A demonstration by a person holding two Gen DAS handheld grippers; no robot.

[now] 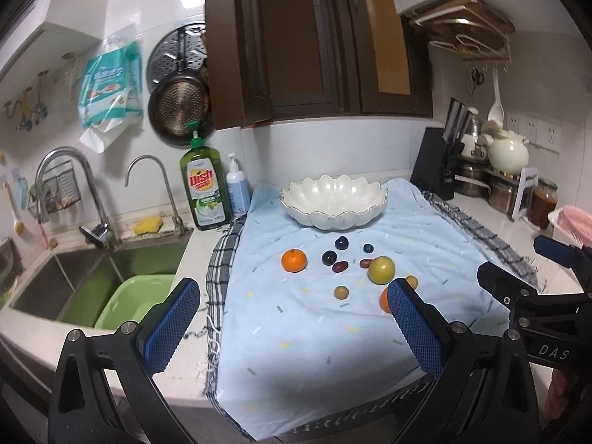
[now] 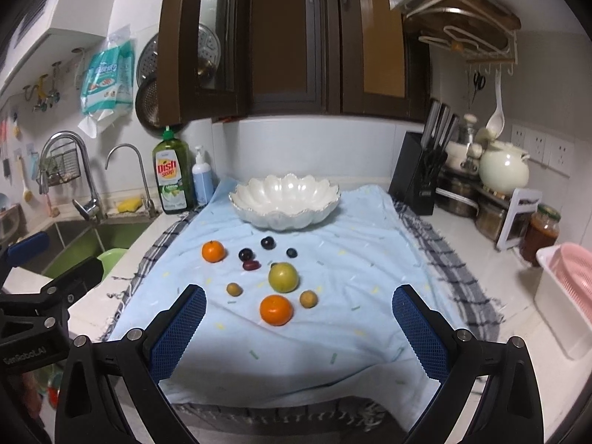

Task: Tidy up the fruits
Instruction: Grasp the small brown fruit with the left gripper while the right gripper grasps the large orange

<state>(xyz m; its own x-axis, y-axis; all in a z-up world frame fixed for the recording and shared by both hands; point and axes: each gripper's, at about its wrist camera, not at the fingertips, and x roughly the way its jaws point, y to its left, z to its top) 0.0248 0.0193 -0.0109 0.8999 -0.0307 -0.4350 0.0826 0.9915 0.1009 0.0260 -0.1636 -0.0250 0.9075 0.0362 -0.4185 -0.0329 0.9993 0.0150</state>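
Just ahead of the spread right claw (image 2: 299, 327) lies an orange (image 2: 276, 309).

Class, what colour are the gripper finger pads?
Blue pads, with a fine mesh texture; clearest in the right wrist view.

bare blue cloth (image 2: 296, 355) lies between the spread fingers and the nearest orange (image 2: 276, 309). fruit crowds the way to the white bowl (image 2: 284, 203). dish soap bottle (image 2: 173, 174) and knife block (image 2: 416, 174) flank it.
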